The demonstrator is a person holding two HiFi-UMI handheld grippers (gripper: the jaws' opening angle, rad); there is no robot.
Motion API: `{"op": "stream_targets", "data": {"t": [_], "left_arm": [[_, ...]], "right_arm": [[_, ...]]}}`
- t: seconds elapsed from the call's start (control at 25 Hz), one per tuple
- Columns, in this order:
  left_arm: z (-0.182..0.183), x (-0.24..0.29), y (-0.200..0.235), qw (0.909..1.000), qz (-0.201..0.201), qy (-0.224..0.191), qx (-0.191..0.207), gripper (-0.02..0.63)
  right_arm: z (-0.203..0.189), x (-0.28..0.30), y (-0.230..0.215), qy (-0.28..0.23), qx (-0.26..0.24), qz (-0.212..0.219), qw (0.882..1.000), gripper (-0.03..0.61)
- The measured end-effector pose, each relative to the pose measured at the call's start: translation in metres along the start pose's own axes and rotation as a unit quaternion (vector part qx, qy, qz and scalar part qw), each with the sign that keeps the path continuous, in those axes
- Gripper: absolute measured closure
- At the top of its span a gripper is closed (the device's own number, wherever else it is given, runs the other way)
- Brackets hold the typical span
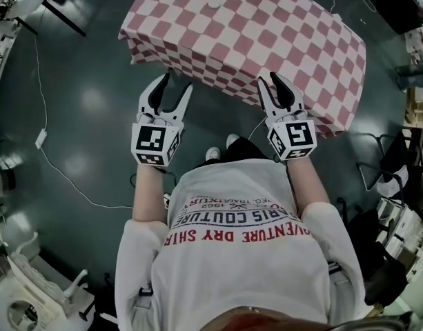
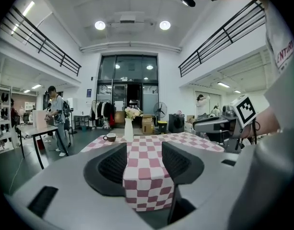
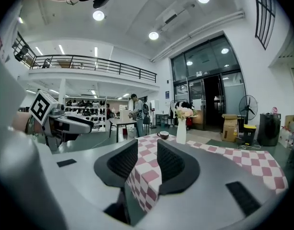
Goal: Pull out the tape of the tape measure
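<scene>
No tape measure shows in any view. My left gripper (image 1: 175,86) is held in the air before the near edge of a table (image 1: 266,40) covered with a pink and white checked cloth. Its jaws stand open with nothing between them (image 2: 144,159). My right gripper (image 1: 270,78) hovers over the table's near right edge, also open and empty (image 3: 147,162). Both point level toward the table. In the left gripper view, the right gripper (image 2: 218,123) appears at the right. In the right gripper view, the left gripper (image 3: 72,123) appears at the left.
A white vase with flowers (image 2: 129,128) and a dark cup (image 2: 110,137) stand at the far end of the table. A person (image 2: 55,114) stands at another table behind. A cable with a plug (image 1: 42,140) lies on the floor at left. Chairs (image 1: 397,164) crowd the right.
</scene>
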State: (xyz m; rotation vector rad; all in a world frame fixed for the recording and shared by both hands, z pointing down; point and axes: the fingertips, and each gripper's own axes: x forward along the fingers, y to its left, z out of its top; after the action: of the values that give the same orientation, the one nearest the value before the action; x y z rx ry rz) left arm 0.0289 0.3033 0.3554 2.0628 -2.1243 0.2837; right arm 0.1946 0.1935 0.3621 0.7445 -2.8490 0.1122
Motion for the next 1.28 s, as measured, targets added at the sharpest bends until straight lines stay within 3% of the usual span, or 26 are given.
{"op": "stream_targets", "data": {"t": [0.44,0.76,1.04,1.28], "left_arm": [[-0.016,0.139,0.05,0.9966,-0.056,0.056,0.023,0.38],[-0.035,0.254,0.084,0.9824,-0.117,0.134,0.059,0.38],[-0.071,0.327,0.099,0.9512,-0.185,0.211,0.128,0.38],[-0.104,0.372,0.102,0.901,-0.25,0.279,0.219,0.38]], "right_arm": [[-0.012,0.113,-0.071,0.013,0.029,-0.029,0.999,0.456],[-0.029,0.204,-0.13,0.047,0.071,-0.049,0.995,0.456],[-0.051,0.253,-0.156,0.078,0.092,-0.055,0.991,0.456],[-0.065,0.27,-0.169,0.1,0.106,-0.068,0.987,0.456]]}}
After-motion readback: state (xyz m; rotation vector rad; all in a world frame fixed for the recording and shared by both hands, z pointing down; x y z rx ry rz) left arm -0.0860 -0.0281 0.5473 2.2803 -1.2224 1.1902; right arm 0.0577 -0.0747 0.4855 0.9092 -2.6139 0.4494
